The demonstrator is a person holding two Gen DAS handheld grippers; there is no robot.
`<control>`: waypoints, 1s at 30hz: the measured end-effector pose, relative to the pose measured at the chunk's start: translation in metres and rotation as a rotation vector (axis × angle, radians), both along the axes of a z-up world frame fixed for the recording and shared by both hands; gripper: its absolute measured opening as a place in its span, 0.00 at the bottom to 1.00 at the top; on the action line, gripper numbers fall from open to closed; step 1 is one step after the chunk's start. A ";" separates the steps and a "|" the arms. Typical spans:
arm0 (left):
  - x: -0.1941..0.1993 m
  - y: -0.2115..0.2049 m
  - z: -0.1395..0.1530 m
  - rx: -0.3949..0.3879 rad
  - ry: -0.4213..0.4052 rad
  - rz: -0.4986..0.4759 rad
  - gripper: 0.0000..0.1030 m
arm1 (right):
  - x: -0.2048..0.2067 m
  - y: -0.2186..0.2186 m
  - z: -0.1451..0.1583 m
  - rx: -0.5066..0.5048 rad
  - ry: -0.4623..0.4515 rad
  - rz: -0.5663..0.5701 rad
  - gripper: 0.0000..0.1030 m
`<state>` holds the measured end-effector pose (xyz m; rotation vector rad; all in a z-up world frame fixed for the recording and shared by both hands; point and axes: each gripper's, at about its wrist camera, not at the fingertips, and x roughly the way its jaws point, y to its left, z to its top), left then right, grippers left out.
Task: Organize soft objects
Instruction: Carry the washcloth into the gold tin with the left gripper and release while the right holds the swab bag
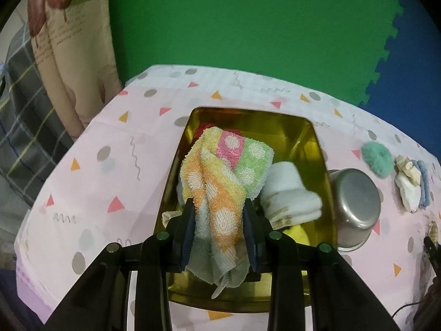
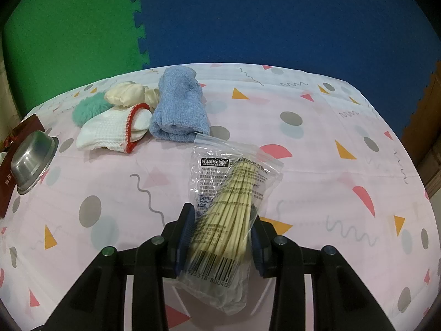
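My left fingers (image 1: pixel 190 215) pinch a dotted towel (image 1: pixel 223 182) between their pads, so the left gripper (image 1: pixel 219 207) is clamped on cloth. The towel runs from the pads toward twelve o'clock and drapes into a gold tray (image 1: pixel 317 138), over a folded white sock (image 1: pixel 289 193) that lies at two o'clock from the fingers, inside the tray. A steel bowl (image 1: pixel 355 201) sits tipped against the tray's rim at three o'clock. My right gripper (image 2: pixel 222 220) is narrowed on a clear bag of sticks (image 2: pixel 234 193), which fans out from the pads toward twelve o'clock above the tablecloth (image 2: pixel 317 165). Well beyond those fingers, at eleven o'clock, lies a rolled blue towel (image 2: pixel 179 107), touching a red-trimmed white sock (image 2: pixel 110 129), with a cream cloth (image 2: pixel 126 95) and a green scrunchie (image 2: pixel 88 110) just behind it.
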<state>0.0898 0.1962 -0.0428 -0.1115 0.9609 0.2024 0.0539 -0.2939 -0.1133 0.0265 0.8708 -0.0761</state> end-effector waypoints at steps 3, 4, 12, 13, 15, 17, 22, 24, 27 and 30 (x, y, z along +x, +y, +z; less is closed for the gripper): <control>-0.001 0.004 -0.008 -0.016 0.011 0.006 0.29 | 0.000 0.000 0.000 -0.002 0.000 0.000 0.38; -0.001 0.005 -0.009 -0.014 0.011 0.008 0.29 | 0.000 0.000 0.000 -0.003 0.001 0.000 0.38; -0.002 0.008 -0.021 -0.030 0.024 0.021 0.32 | 0.001 0.000 0.000 -0.008 0.002 0.000 0.38; -0.002 0.009 -0.022 -0.032 0.026 0.023 0.36 | 0.001 0.000 0.000 -0.009 0.002 0.000 0.38; -0.003 0.010 -0.024 -0.038 0.028 0.025 0.36 | 0.001 0.000 0.000 -0.008 0.002 0.000 0.37; -0.005 0.009 -0.023 -0.032 0.019 0.026 0.37 | 0.001 0.000 0.000 -0.009 0.002 0.000 0.38; -0.011 0.007 -0.015 -0.018 -0.018 0.018 0.49 | 0.001 0.000 0.001 -0.016 0.003 0.000 0.38; -0.014 0.005 -0.010 -0.007 -0.035 0.015 0.49 | 0.000 0.000 0.001 -0.017 0.003 0.000 0.38; -0.019 0.002 -0.004 0.006 -0.054 0.032 0.49 | 0.000 0.000 0.001 -0.016 0.002 0.000 0.38; -0.027 -0.002 0.003 0.012 -0.080 0.046 0.54 | 0.000 0.000 0.001 -0.017 0.003 0.000 0.38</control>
